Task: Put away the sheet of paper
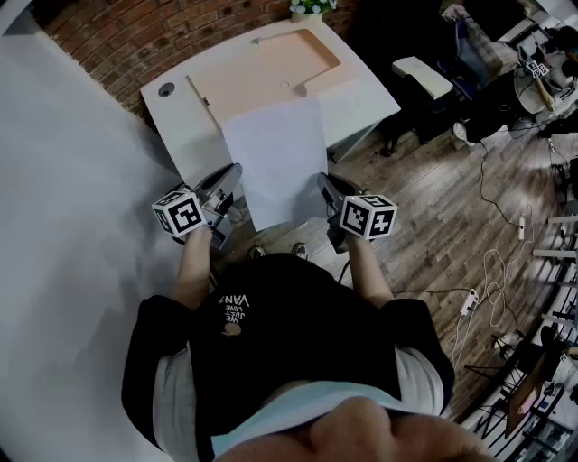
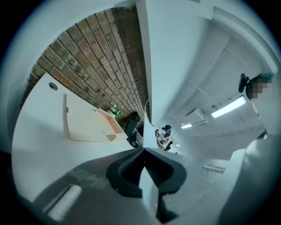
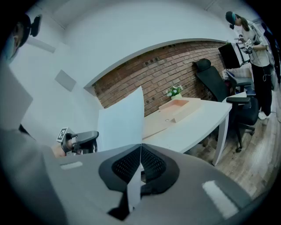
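Jaws of the left gripper point(image 2: 144, 150) are pressed together on the sheet of paper point(image 2: 149, 190), which passes edge-on between the dark ribbed pads. The right gripper point(image 3: 140, 148) is the same: its jaws are closed flat on the sheet point(image 3: 123, 121), with no gap showing at either pad.

From the head view, the left gripper point(image 1: 232, 173) pinches the sheet's left long edge and the right gripper point(image 1: 323, 180) pinches the right long edge. Both grips sit a little up from the sheet's near corners. The sheet of paper point(image 1: 275, 153) is plain white with no print that can be made out. Its near end hangs off the near edge of the tabletop point(image 1: 361, 99), above the wooden floor point(image 1: 433, 207). Its far end overlaps that near edge and reaches the peach-coloured panel point(image 1: 262, 72) in the middle of the tabletop. Whether the far end rests there or is held clear cannot be told.

Each gripper carries a cube with black-and-white square markers, the left cube point(image 1: 178, 213) and the right cube point(image 1: 368, 217). The person's black shirt point(image 1: 271, 334) has white lettering seen upside down. The large letters look like "VAN", and the smaller lines cannot be read.

A round hole point(image 1: 166, 89) sits at the tabletop's far left corner, and a small green plant point(image 1: 312, 7) stands at its far edge against the brick wall point(image 1: 126, 36). Cables point(image 1: 492, 271) lie on the floor to the right.
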### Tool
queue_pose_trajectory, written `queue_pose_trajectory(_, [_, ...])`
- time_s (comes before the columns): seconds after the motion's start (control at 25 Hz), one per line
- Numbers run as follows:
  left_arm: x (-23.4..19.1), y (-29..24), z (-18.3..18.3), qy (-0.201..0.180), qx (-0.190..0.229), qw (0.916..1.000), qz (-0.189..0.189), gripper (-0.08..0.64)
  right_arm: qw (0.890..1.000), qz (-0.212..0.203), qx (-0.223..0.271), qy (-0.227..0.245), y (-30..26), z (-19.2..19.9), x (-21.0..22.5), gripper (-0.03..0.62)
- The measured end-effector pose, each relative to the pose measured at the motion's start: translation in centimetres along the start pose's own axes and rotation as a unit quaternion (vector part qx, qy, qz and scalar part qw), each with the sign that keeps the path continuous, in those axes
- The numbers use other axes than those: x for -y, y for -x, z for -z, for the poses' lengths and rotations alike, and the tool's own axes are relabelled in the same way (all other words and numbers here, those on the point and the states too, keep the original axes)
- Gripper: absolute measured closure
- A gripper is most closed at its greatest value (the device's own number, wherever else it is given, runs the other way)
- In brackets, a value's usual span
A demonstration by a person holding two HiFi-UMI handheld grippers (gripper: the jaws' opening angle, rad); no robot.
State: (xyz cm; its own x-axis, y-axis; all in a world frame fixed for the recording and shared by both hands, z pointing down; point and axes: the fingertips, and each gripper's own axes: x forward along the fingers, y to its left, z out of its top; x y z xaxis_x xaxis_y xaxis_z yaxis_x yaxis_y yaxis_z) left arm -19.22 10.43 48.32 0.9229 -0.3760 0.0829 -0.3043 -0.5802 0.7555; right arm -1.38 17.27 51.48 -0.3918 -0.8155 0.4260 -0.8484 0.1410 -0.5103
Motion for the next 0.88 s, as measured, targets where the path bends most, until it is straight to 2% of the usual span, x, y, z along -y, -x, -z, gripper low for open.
queue_pose_trajectory(0.44, [1.2, -2.5, 1.4, -0.013, -0.01, 0.9998, -0.011, 0.56, 1.0, 0.002, -0.004, 0.001, 1.7, -0.4, 2.5, 0.594])
queue_pose_trajectory(0.88, [2.3, -5.1, 3.5, -0.02, 0.008, 0.9987, -0.046, 0.56, 0.999, -0.029, -0.024, 0.0, 3.1, -0.6, 5.4, 0.592])
